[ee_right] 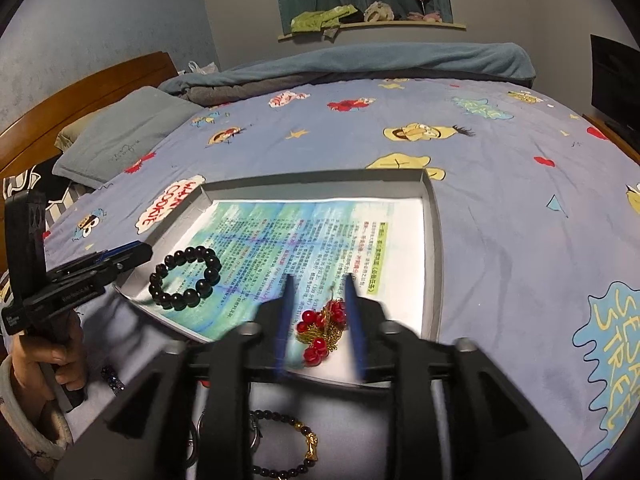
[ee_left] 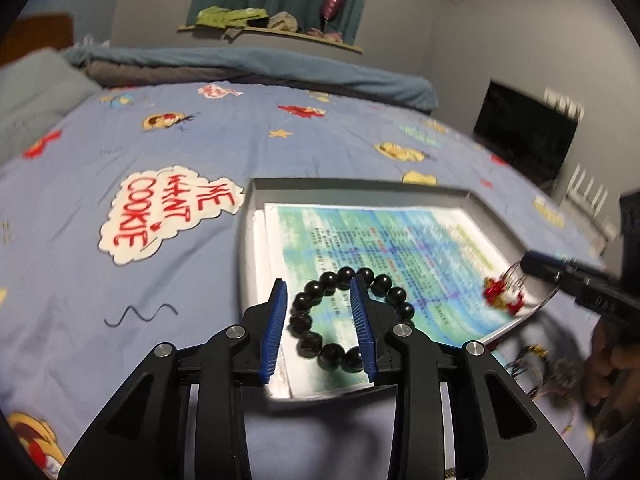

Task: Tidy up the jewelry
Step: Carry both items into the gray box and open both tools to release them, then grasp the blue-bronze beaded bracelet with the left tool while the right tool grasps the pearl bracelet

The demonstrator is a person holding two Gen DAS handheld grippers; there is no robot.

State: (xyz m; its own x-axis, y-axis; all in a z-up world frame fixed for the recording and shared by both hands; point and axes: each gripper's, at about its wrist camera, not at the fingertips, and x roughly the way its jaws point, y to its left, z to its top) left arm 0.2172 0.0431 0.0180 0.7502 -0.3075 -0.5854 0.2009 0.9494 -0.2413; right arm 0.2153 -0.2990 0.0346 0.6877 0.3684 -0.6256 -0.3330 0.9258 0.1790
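I'm placing pieces in the tray (ee_right: 434, 240): both hand-held grippers released, left (ee_left: 320, 320) over black bracelet (ee_left: 348, 316), right (ee_right: 320, 320) over red earring (ee_right: 322, 326). Next, probably fetching the bed's bracelet (ee_right: 296, 440).

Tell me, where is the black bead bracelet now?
The black bead bracelet lies flat in the grey tray, on the printed paper near its left corner, left of the red earring.

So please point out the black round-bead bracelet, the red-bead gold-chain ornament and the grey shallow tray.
Black round-bead bracelet (ee_right: 185, 277): right wrist view, on a bead at its near edge.
Red-bead gold-chain ornament (ee_right: 323, 326): right wrist view, on its gold middle.
Grey shallow tray (ee_right: 437, 256): right wrist view, on its right wall.
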